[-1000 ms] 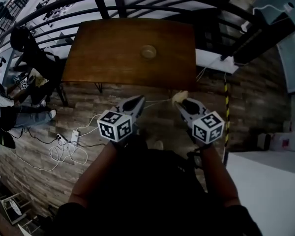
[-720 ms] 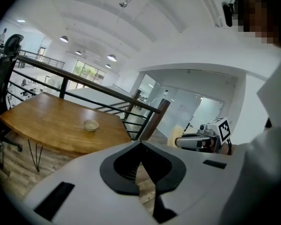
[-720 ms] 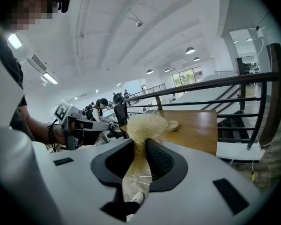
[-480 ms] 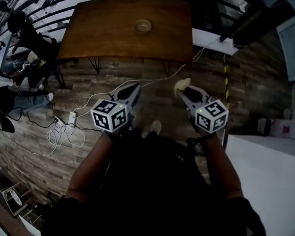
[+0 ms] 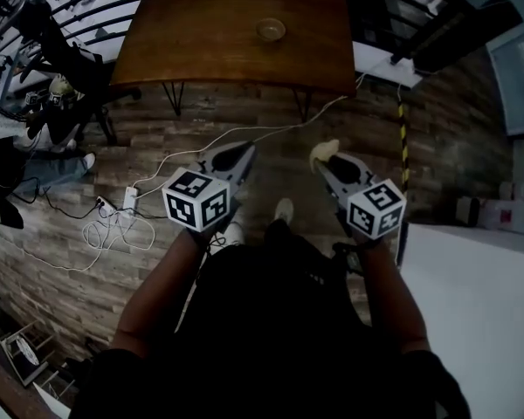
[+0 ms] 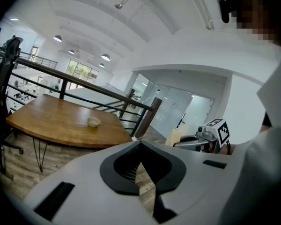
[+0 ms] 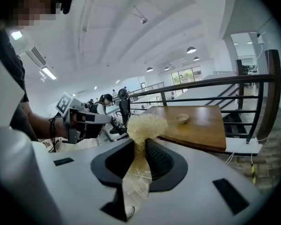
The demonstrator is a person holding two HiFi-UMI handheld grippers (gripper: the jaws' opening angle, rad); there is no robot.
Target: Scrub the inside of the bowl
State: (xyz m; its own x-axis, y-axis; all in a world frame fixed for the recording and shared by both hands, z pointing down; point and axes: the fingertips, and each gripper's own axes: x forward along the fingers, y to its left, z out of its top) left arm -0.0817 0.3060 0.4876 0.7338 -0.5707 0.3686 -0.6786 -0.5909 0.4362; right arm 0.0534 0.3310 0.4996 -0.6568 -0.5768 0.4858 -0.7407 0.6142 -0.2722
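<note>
Nearest to you, in the head view, both forearms reach forward from your dark sleeves, each ending in a marker cube: left cube (image 5: 196,201), right cube (image 5: 375,208).

The left claw (image 5: 243,153) is closed and empty. The left gripper view shows its jaws brought together, with only a thin wedge of floor visible between them (image 6: 140,149).

The right claw (image 5: 325,162) is clamped on a pale, straw-coloured fibre scrubber (image 5: 323,149). In the right gripper view the ribbed pads (image 7: 160,161) pinch the scrubber's lower part, and its frizzy head (image 7: 146,125) stands clear above the jaw tips (image 7: 141,146).

Both claws are held side by side over the wood-plank floor (image 5: 271,129), short of the bench and touching nothing on it. A pale shoe (image 5: 283,209) shows between them.

To the left on the floor lie a white power strip (image 5: 131,201) and loose coils of cable (image 5: 113,238). One white cable (image 5: 244,133) trails toward the bench.

Farther off stands the brown wooden bench (image 5: 192,51) on thin dark legs. The small pale bowl (image 5: 270,30) sits upright on its top, toward the far edge, well apart from both claws. It also appears in the left gripper view (image 6: 93,122) and in the right gripper view (image 7: 181,118).

Beyond the bench runs a dark metal railing (image 5: 96,29). Seated people (image 5: 17,138) occupy the far left.
</note>
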